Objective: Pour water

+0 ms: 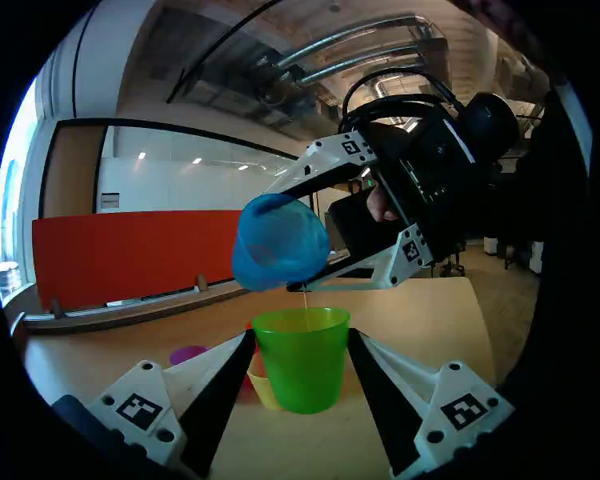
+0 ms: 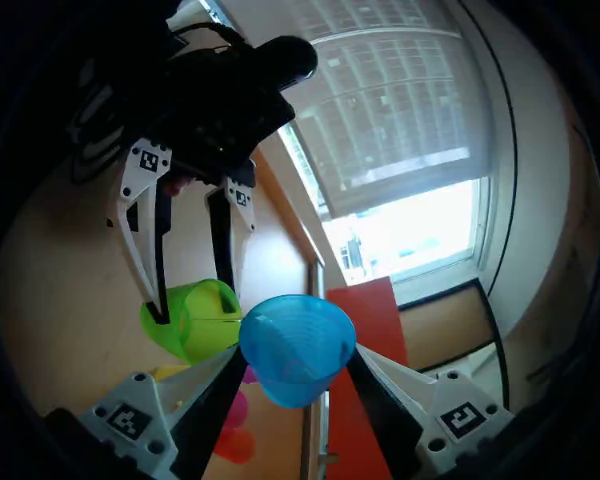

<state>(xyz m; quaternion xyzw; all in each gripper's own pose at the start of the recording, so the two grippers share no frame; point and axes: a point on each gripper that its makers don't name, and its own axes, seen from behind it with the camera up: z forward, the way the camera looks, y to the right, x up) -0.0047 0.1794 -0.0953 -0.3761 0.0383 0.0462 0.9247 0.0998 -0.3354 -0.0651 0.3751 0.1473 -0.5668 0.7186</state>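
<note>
Okay, mid-pour: right gripper (image 2: pixel 297 360) pinches blue cup (image 1: pixel 278 240), tipped just above green cup (image 1: pixel 302 372), which left gripper (image 1: pixel 302 344) clamps upright over the table (image 1: pixel 436 320). Thin water stream (image 1: pixel 306 300) drops inside. Best to hold the tilt steady, lip centred over the rim, green cup level.

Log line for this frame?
phase: pouring | left tongs: shut on green cup, upright | right tongs: shut on blue cup, tilted above | stream: into green cup
</note>
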